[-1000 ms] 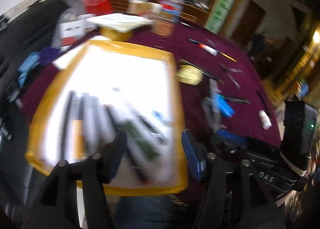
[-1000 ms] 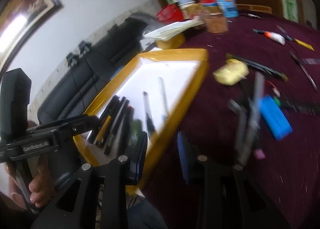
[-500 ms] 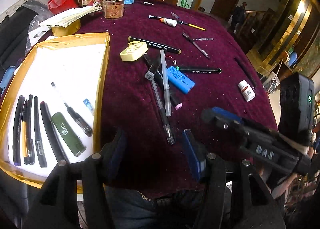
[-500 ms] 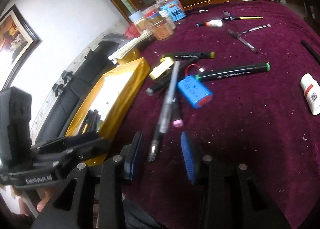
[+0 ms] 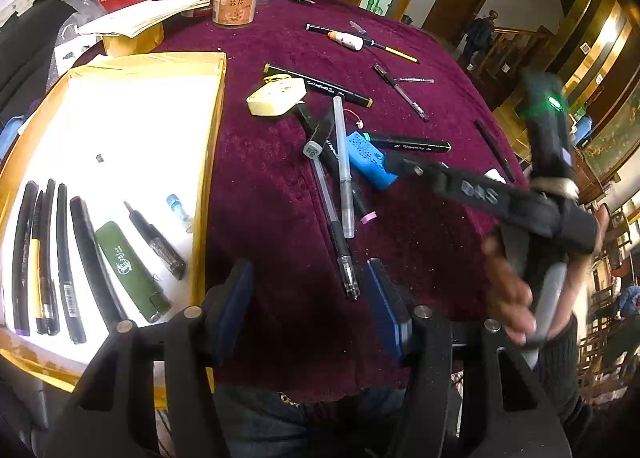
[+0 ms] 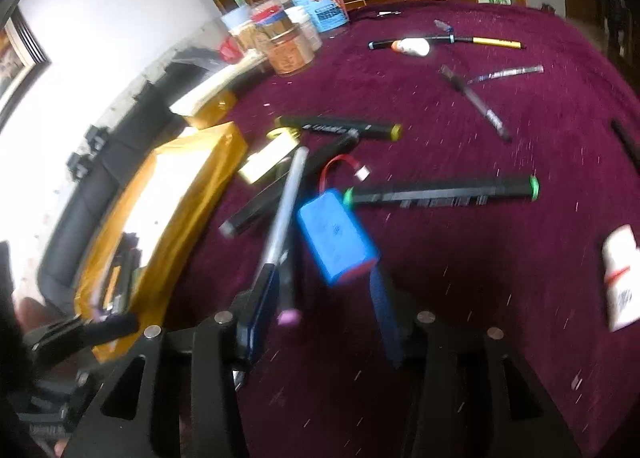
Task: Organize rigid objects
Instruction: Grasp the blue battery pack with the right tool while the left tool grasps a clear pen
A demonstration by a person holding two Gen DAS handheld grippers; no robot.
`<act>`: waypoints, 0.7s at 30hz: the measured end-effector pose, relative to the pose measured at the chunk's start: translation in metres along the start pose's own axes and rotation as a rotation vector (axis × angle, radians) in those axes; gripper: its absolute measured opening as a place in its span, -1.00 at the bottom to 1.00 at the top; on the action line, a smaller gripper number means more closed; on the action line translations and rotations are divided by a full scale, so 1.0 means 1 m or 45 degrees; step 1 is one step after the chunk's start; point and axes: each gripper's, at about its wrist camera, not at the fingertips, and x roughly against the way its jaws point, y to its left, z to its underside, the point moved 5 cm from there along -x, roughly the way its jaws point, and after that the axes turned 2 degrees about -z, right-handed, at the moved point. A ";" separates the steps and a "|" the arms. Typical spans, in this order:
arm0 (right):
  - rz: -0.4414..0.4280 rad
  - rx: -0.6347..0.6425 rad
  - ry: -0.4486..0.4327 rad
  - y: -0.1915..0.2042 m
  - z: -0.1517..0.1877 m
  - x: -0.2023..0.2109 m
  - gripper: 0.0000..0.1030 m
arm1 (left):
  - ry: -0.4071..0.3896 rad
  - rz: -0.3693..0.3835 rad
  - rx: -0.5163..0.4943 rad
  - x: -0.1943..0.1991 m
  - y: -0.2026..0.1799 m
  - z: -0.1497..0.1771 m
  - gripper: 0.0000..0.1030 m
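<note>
Left gripper (image 5: pixel 310 310): we've got the jaws apart with nothing in them, hanging over bare cloth just beside the tray (image 5: pixel 208 177).
Right gripper (image 6: pixel 324 314): jaws opening, nothing pinched; the pink-tipped pen (image 6: pixel 289 298) sits between them.
Pile: blue battery pack (image 6: pixel 336 242), clear pen (image 5: pixel 343 165), black markers and a cream plug (image 5: pixel 276 97) all crossed over each other, so it's crowded.
Tray: sorted pens and a green lighter (image 5: pixel 128 270) lined up inside.
Further back: jars (image 5: pixel 235 3), papers, a white bottle (image 6: pixel 620 278) near the edge.
</note>
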 end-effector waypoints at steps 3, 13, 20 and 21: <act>0.058 0.059 0.060 -0.003 -0.013 -0.021 -0.18 | 0.010 0.022 0.024 -0.003 0.005 0.000 0.07; 0.174 0.263 0.136 0.013 -0.010 -0.044 -0.29 | 0.014 0.045 0.034 -0.006 0.011 -0.004 0.07; 0.204 0.326 0.138 0.016 0.010 -0.029 -0.36 | 0.016 0.042 -0.019 -0.011 -0.006 -0.014 0.07; 0.201 0.324 0.132 0.015 0.015 -0.025 -0.36 | 0.017 0.045 -0.024 -0.013 -0.008 -0.016 0.07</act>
